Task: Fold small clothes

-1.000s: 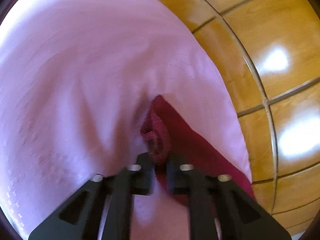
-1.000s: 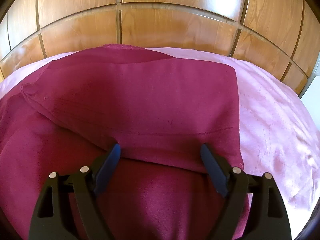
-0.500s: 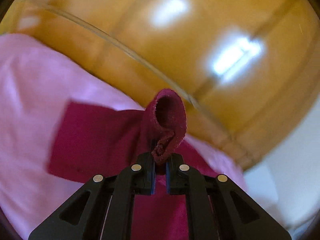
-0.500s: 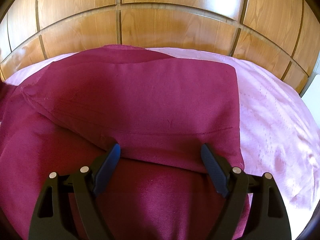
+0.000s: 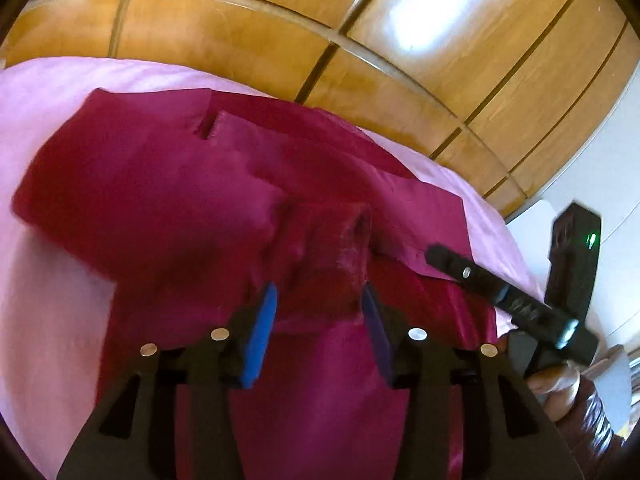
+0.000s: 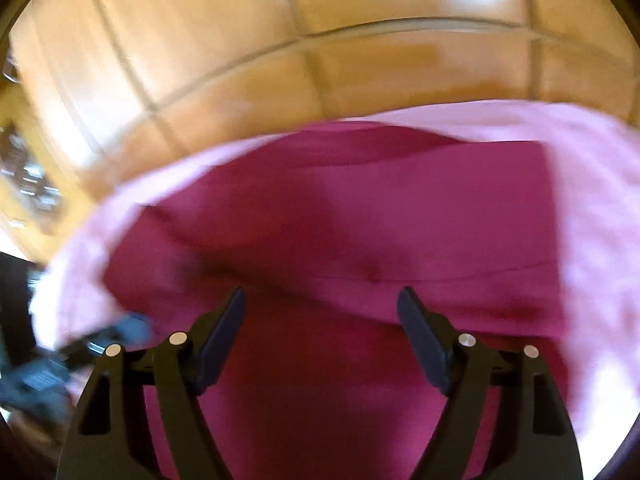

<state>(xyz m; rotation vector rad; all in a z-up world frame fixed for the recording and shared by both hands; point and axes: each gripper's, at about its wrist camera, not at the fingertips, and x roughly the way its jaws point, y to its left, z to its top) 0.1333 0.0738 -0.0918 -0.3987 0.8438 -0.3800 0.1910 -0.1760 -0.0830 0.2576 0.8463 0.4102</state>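
As I read both wrist views, these are the values I can confirm:

Garment: a maroon garment [image 5: 168, 200] lies spread and partly folded on a pink bed sheet [image 5: 48, 320]; it is also seen in the right wrist view [image 6: 400, 216], blurred.

Fold detail: a bunched tube of the maroon cloth — a sleeve end or cuff, I cannot tell which — rises just ahead of my left fingers.

Left gripper [image 5: 318, 320]: jaws spread, blue pad on one finger, darker pad on the other; the bunched cloth sits ahead of the gap, not pinched. This unit also shows at the lower left edge of the right wrist view, too blurred for detail.

Right gripper [image 6: 320, 320]: jaws spread wide above the maroon fabric, nothing between them. From the left wrist view I see this unit [image 5: 508, 296] as a black body reaching in from the right over the garment's edge, held by a hand [image 5: 560, 384] in a dark sleeve.

Indicator: one small green light on the black part behind the right unit.

Containers: I identify nothing that holds contents — the sheet carries only the garment.

Writing: pale markings on the right unit's body, too small to read. No other label legible.

Backdrop: glossy wooden panels [image 5: 240, 32] with dark grooves, directly behind the sheet's far edge.
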